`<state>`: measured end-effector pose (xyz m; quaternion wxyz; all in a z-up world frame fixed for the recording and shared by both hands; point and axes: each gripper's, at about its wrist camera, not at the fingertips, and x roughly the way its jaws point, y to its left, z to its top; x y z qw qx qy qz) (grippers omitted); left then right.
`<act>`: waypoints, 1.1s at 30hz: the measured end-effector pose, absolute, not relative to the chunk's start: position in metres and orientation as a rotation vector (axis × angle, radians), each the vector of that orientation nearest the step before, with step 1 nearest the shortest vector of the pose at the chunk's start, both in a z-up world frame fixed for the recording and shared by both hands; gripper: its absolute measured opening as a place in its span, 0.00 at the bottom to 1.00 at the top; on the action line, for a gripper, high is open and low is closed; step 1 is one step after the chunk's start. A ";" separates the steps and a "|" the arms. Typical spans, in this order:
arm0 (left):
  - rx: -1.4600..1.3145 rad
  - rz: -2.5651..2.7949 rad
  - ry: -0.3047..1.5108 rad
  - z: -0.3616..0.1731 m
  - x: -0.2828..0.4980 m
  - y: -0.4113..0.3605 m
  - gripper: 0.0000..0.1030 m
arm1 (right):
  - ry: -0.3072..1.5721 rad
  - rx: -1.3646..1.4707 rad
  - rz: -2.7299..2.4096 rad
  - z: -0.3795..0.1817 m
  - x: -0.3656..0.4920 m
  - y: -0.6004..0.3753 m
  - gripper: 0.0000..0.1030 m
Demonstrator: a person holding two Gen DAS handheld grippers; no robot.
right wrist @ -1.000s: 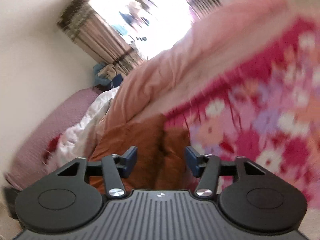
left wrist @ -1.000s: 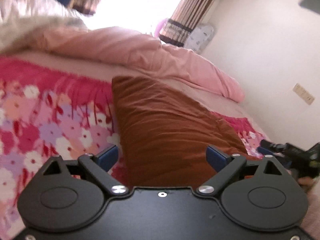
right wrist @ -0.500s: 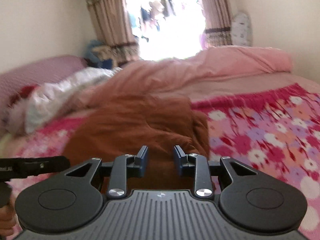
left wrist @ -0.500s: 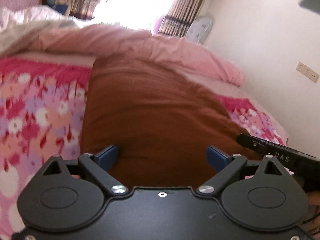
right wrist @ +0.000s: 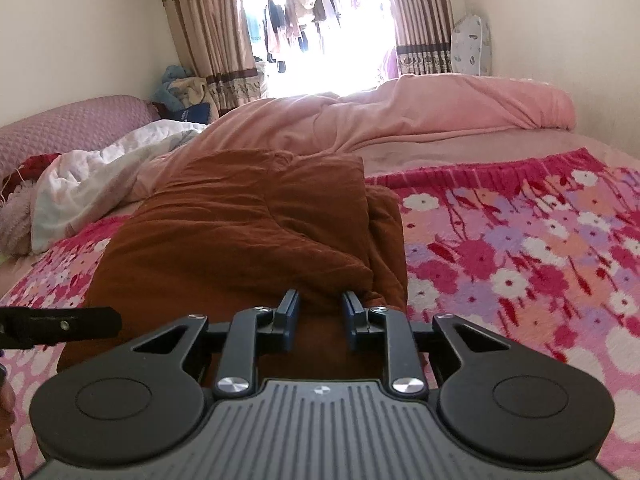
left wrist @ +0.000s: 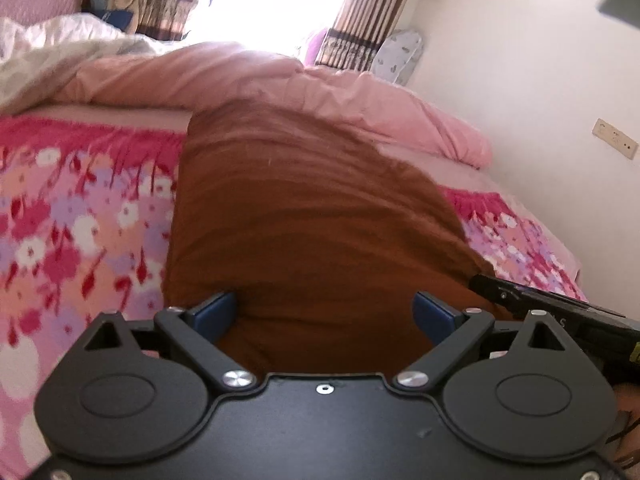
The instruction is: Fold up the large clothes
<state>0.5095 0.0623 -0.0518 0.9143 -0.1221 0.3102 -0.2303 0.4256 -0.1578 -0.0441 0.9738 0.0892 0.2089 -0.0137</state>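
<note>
A brown garment, folded into a thick bundle, lies on the floral bedspread. My left gripper is open wide at its near edge, and the cloth bulges into the gap between the blue pads. In the right wrist view the same garment shows a folded upper layer. My right gripper has its jaws narrow and still closing, pinching the near edge of that fold. The right gripper's body shows at the left view's right edge. The left gripper's finger juts in at the right view's left edge.
A pink duvet is heaped across the far side of the bed, with a white quilt and a purple pillow at the left. Striped curtains frame a bright window behind. A wall runs along the bed's right side.
Both grippers have come forward to the garment's near edge. The right view has rolled back to level, and its jaws have narrowed onto the fold. The left jaws have stayed wide.
</note>
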 end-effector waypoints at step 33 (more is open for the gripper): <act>-0.165 -0.398 0.689 -0.057 0.618 0.043 1.00 | 0.506 0.148 -0.057 -0.042 0.526 -0.155 0.29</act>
